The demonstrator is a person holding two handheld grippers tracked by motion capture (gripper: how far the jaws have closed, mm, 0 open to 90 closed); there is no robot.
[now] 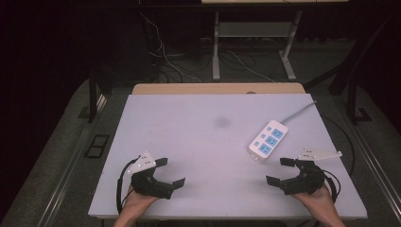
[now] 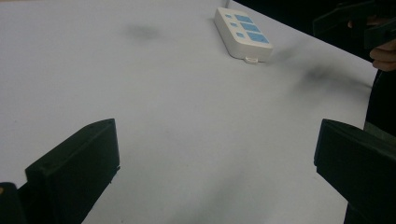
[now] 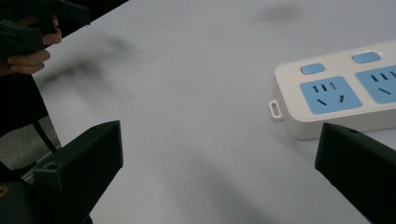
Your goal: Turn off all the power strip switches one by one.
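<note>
A white power strip with blue sockets lies on the right half of the pale table, its grey cable running off to the back right. The strip also lies far off in the left gripper view and close at the right in the right gripper view. My left gripper rests near the front left edge, open and holding nothing. My right gripper sits near the front right, just in front of the strip's near end, open and holding nothing.
A dark smudge marks the middle of the table. A wooden board edge runs along the table's far side. Beyond it stand table legs and loose cables on the dark floor.
</note>
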